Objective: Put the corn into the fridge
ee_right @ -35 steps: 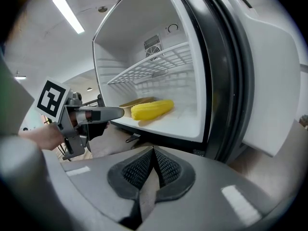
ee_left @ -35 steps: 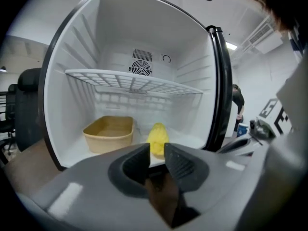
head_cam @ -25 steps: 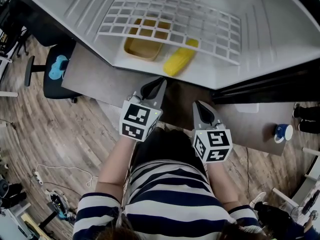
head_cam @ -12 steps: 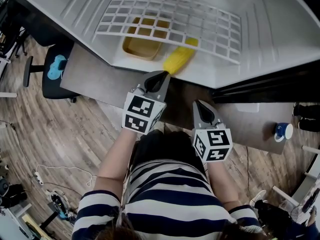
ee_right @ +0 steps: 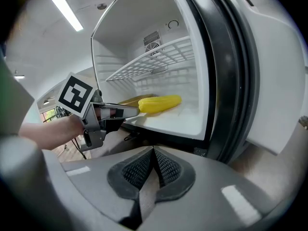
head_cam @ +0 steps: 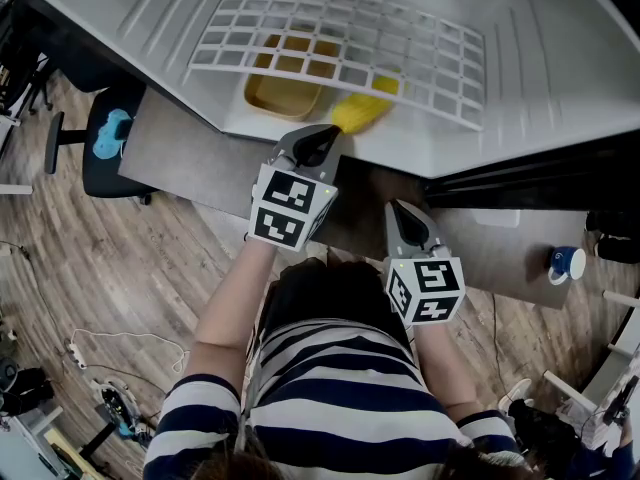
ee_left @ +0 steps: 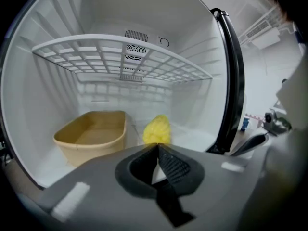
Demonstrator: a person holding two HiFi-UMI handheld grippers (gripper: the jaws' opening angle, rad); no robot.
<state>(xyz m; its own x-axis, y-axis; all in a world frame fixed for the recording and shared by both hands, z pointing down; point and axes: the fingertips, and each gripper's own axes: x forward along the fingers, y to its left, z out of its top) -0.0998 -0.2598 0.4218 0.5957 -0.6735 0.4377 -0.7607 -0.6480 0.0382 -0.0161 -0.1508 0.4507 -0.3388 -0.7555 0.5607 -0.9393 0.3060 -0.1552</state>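
- A blue chair point(head_cam: 105, 138) stands on the wood floor at the far left of the head view. It is well away from the job.
- A tan tub point(head_cam: 283, 90) sits on the fridge point(head_cam: 540, 88) floor, under the white wire shelf point(head_cam: 340, 53). It is just left of the corn.
- The left gripper point(head_cam: 318, 138) reaches up to the front edge of the fridge. Its jaws are pressed together with nothing between them.
- The corn point(head_cam: 365, 111) is already inside the fridge. It lies on the floor near the front edge, just up and right of the left gripper's tip.
- The corn's long side runs from lower left to upper right in the head view. Its near end points at the left gripper. The tip is at that end, but I cannot tell if they touch.
- The left gripper is much nearer to the corn, so I think it would give any push deeper in.
- The way behind the corn looks free. A push that leans left could bump the tub.
- The right gripper point(head_cam: 405, 218) hangs lower, outside the fridge. Its jaws are closed and hold nothing.
- A blue cup point(head_cam: 567, 264) stands on the table at the far right, well apart.
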